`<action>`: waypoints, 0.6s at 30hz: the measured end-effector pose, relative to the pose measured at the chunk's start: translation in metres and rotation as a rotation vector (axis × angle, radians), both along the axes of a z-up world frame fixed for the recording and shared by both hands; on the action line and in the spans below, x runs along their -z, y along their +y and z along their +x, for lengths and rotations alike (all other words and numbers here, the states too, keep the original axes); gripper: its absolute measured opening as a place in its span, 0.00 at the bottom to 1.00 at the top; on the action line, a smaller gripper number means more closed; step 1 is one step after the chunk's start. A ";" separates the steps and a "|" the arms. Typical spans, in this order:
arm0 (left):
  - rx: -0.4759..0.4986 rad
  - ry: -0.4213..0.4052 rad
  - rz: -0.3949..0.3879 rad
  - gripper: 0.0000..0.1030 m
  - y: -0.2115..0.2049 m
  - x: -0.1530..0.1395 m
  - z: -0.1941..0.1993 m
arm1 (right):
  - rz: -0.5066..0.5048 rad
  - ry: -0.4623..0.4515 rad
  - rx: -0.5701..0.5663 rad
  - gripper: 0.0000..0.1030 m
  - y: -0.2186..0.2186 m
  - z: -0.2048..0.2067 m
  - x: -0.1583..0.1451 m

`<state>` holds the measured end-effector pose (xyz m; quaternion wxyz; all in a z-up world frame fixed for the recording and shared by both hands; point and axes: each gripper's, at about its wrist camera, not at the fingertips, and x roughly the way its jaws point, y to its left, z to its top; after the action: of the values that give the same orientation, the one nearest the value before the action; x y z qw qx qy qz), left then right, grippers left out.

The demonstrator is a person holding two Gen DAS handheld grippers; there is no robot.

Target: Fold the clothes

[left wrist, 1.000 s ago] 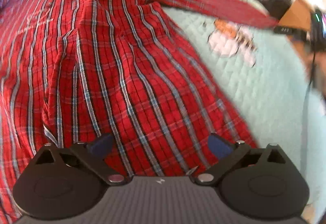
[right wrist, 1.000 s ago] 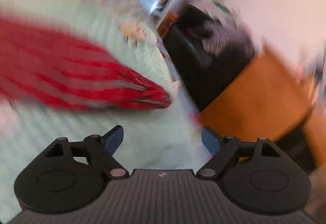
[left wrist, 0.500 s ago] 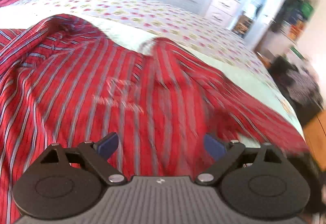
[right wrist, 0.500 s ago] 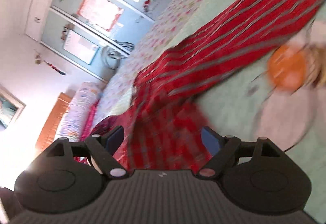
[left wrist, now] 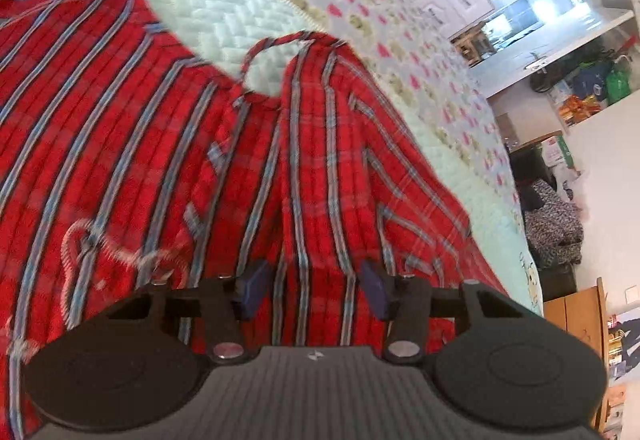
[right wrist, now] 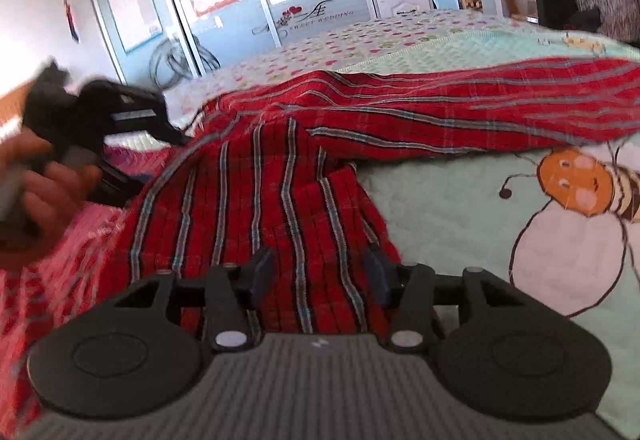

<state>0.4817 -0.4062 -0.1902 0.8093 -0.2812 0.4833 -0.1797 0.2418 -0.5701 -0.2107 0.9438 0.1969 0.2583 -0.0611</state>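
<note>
Here the red plaid shirt point(left wrist: 168, 144) lies spread and rumpled on a pale green quilt point(left wrist: 224, 16) that covers the bed; a flowered sheet point(left wrist: 360, 0) shows past the quilt's far edge. In the left wrist view the left gripper point(left wrist: 316, 290) hangs low over the shirt, its jaws about half apart after just closing in, with a raised ridge of cloth running up between the blue pads point(left wrist: 256, 290). Whether the pads actually press that ridge I cannot tell.

From the right wrist view, the right gripper point(right wrist: 320, 276) sits over the shirt's near edge, just beside bare quilt point(right wrist: 440, 208). Its jaws have also just been closing and stand roughly half apart, striped cloth between them; a firm pinch is not clear there either. One sleeve point(right wrist: 480, 112) stretches off to the right across the quilt, above a printed bee point(right wrist: 580, 184). At the left of that view a hand point(right wrist: 44, 192) holds the other gripper's black body above the shirt, blurred.
</note>
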 end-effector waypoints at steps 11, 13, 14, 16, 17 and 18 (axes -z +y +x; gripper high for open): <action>0.017 -0.020 -0.140 0.24 0.026 0.018 -0.008 | 0.151 -0.064 0.005 0.51 -0.015 -0.005 0.012; 0.027 -0.021 -0.156 0.18 0.030 0.023 -0.004 | 0.160 -0.068 0.005 0.51 -0.016 -0.004 0.014; 0.037 -0.023 -0.157 0.17 0.029 0.024 0.000 | 0.166 -0.070 0.006 0.51 -0.016 -0.004 0.014; 0.055 -0.041 -0.146 0.17 0.026 0.022 0.006 | 0.177 -0.075 0.007 0.51 -0.017 -0.004 0.016; 0.068 -0.051 -0.133 0.17 0.023 0.020 0.008 | 0.180 -0.077 0.007 0.51 -0.018 -0.004 0.016; 0.078 -0.056 -0.124 0.17 0.020 0.019 0.008 | 0.184 -0.078 0.007 0.51 -0.018 -0.004 0.017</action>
<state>0.4901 -0.3862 -0.2090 0.7960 -0.3064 0.4591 -0.2484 0.2373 -0.5883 -0.2272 0.9310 0.2857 0.2250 -0.0328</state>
